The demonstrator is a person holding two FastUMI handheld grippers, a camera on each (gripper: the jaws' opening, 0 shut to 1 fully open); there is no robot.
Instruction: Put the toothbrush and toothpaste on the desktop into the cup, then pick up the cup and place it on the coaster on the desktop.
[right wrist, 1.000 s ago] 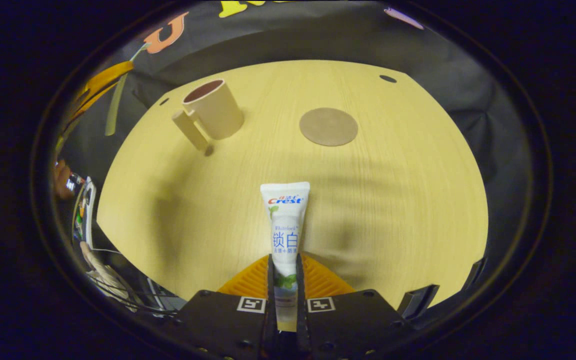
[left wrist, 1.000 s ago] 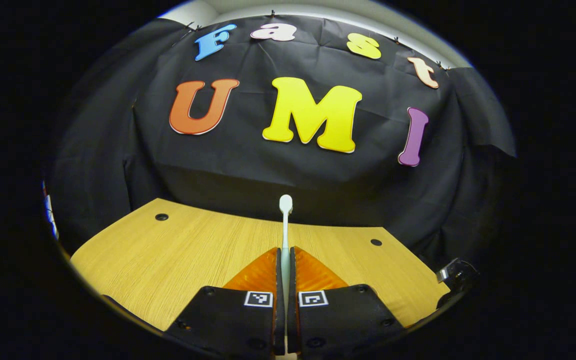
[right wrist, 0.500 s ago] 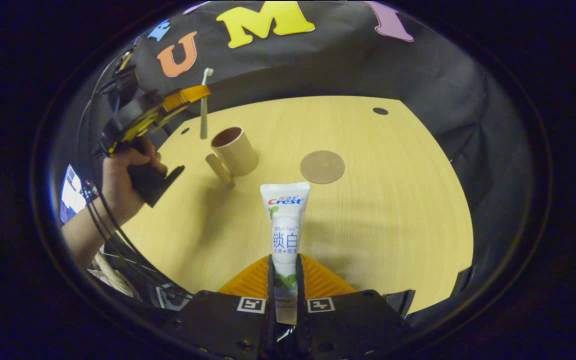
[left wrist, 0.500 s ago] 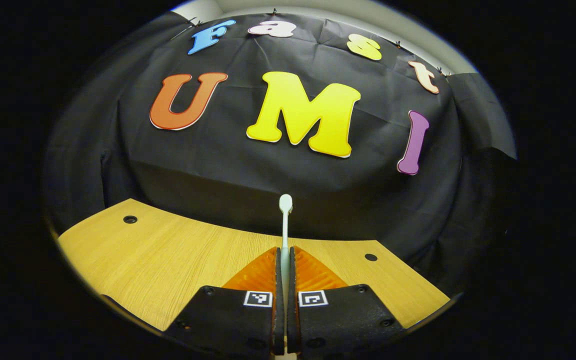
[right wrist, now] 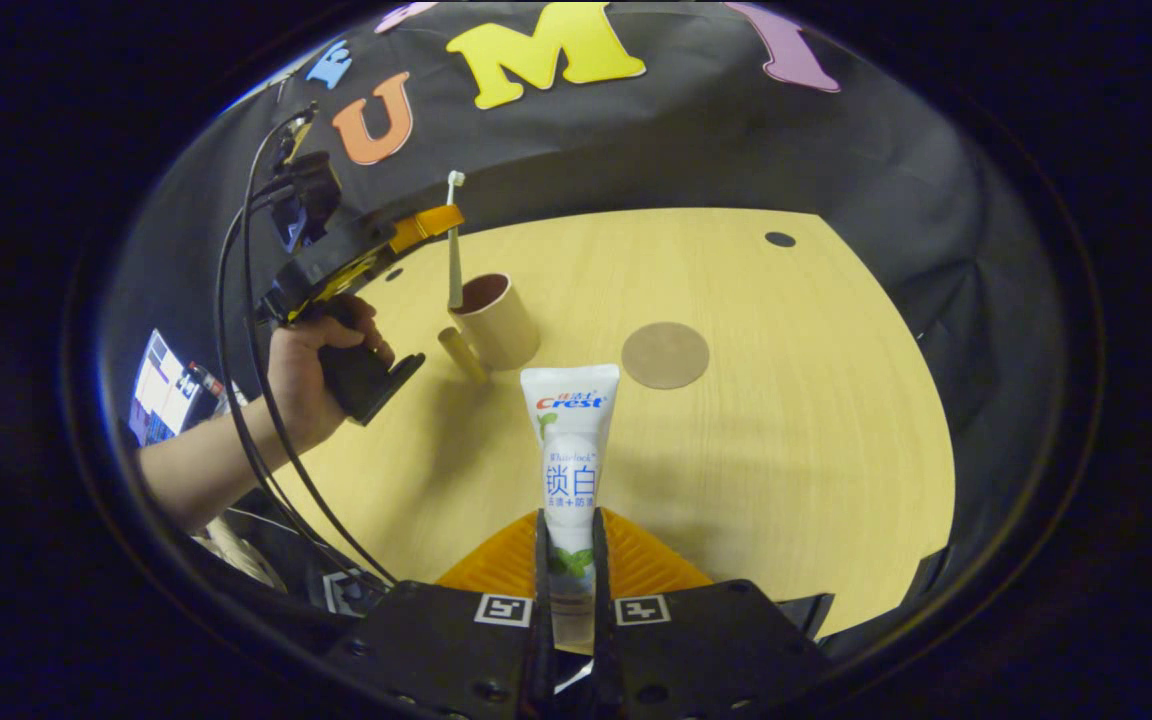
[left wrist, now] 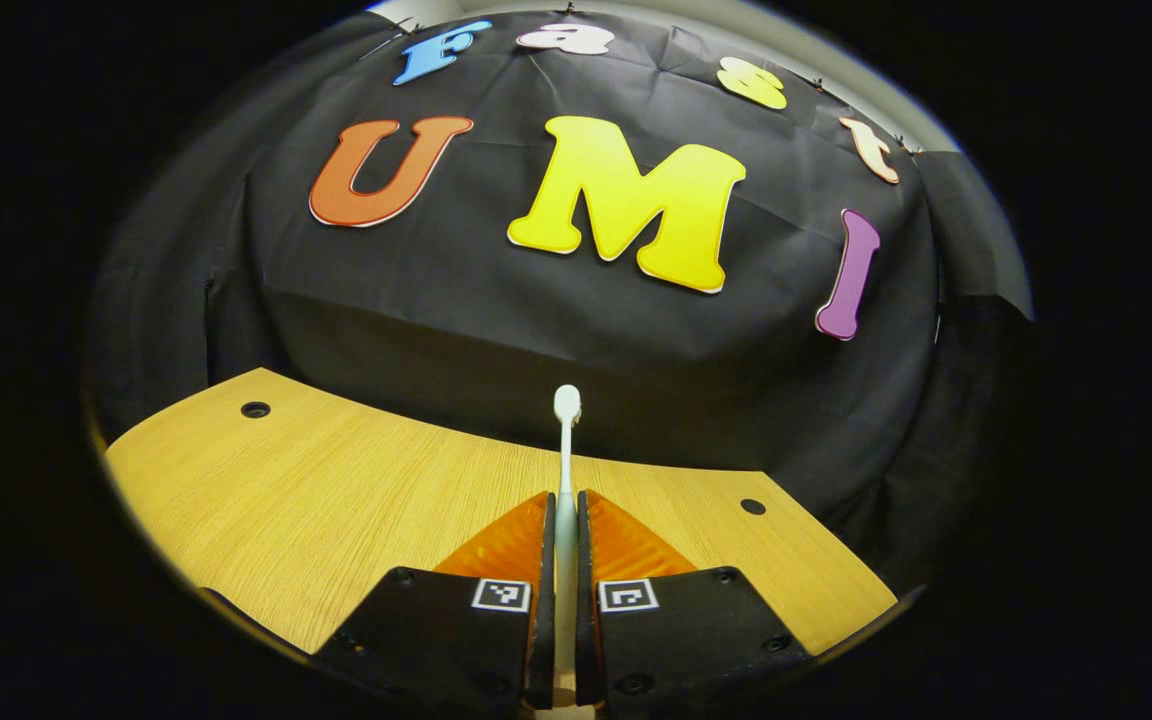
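- Left gripper view: the left tongs [left wrist: 564,520] are clenched on the toothbrush [left wrist: 565,470], both fingers pressing its handle. The brush stands out forward along the fingers, its white head at the far end, set against the black cloth wall [left wrist: 456,310].
- Below the left tongs lies the wooden surface [left wrist: 336,500], with two small dark holes in it, one at the far left [left wrist: 255,409] and one at the right [left wrist: 753,507].
- Right gripper view: the right tongs [right wrist: 568,545] are grasping the toothpaste [right wrist: 569,450], both fingers pressing the lower part of the tube. The tube points forward, its flat crimped end farthest from the camera, and it is held above the surface [right wrist: 786,430].
- Farther off in the same view a hand [right wrist: 311,365] holds the left tongs [right wrist: 436,218] by their grip, with dark cables [right wrist: 246,330] looping down from them.
- Those tongs carry the toothbrush [right wrist: 454,240] nearly upright, head up. Its lower end is at the rim of the cup [right wrist: 496,320]; I cannot tell whether it is already inside.
- The cup stands upright on the surface, its handle [right wrist: 461,355] turned toward the camera.
- The round coaster [right wrist: 665,355] lies flat on the surface just to the right of the cup, apart from it, with nothing on it.
- A dark hole [right wrist: 780,239] shows in the surface near its far right edge.
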